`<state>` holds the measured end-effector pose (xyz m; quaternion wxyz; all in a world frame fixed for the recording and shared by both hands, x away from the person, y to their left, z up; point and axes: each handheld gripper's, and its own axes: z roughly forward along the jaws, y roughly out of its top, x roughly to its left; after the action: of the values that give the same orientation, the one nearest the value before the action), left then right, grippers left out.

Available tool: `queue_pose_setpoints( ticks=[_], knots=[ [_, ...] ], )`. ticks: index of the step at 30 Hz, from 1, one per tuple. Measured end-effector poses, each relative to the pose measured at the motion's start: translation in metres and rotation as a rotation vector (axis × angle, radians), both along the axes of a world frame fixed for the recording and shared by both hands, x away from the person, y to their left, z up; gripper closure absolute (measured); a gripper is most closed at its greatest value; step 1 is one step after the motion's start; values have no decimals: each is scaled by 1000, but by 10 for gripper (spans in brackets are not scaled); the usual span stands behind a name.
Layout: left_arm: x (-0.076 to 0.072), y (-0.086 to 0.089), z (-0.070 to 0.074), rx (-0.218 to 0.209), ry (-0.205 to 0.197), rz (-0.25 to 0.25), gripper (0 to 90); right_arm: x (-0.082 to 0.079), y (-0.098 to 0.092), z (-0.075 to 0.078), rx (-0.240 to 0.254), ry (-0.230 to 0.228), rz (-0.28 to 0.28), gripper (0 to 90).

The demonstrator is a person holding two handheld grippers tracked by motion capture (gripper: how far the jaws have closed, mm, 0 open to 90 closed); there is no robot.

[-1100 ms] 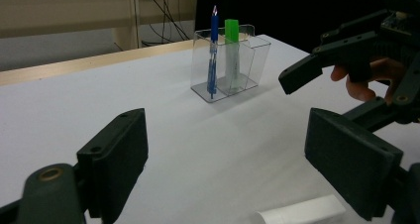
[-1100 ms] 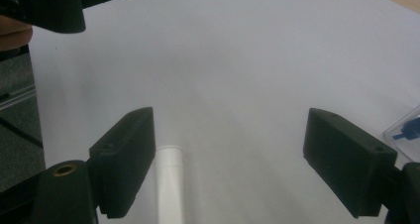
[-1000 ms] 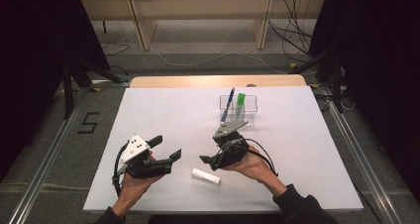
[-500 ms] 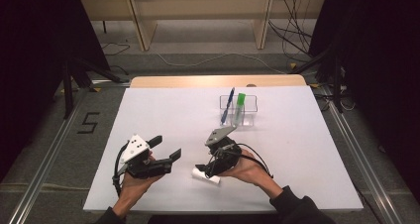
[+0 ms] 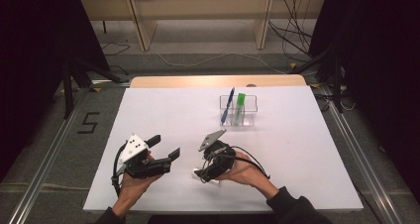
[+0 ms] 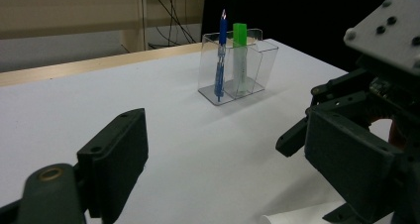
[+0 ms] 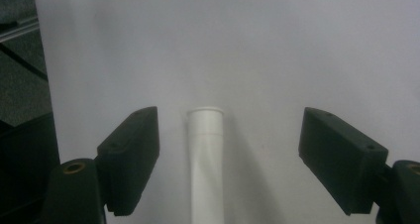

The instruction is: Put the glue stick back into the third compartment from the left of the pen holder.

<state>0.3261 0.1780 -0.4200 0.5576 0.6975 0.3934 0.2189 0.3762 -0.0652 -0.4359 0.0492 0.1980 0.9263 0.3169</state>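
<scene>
- The right gripper (image 5: pixel 204 174) is tipped down over the white tube (image 7: pixel 207 159), its jaws wide apart and just beginning to close, one on each side of the tube with clear gaps, neither pad touching it.
- The white tube lies flat on the white tabletop (image 5: pixel 163 110), near its front edge, between the two hands.
- The left gripper (image 5: pixel 163 149) is held to the left of the tube, a little above the surface, jaws wide open with nothing between them.
- A clear plastic holder (image 5: pixel 250 104) stands well behind the tube, towards the far right of the tabletop; it has a blue pen (image 5: pixel 227 106) leaning in its left compartment and a green-capped marker (image 5: pixel 239 108) in the one beside it.
- Behind the holder a strip of bare wood (image 5: pixel 198 81) edges the tabletop.
- Farther back than the tube's table, the floor is grey, with loose cables (image 5: pixel 292 35) and pale wooden shelving legs (image 5: pixel 141 21); dark curtains hang on both sides.
- Left of the table, the floor bears a black "5" (image 5: pixel 89 122) beside a metal rail (image 5: pixel 49 169).
</scene>
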Motion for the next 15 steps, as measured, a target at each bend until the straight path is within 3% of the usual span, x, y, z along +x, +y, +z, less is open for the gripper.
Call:
queue_pose_setpoints(
  ticks=[7,15],
  knots=[
    [-1,-1,0,1,-3,-8,164,0,6,-11,-76,12,15,304],
    [-1,0,2,-9,-7,0,164,-1,11,-18,-119,50,51,403]
  ],
)
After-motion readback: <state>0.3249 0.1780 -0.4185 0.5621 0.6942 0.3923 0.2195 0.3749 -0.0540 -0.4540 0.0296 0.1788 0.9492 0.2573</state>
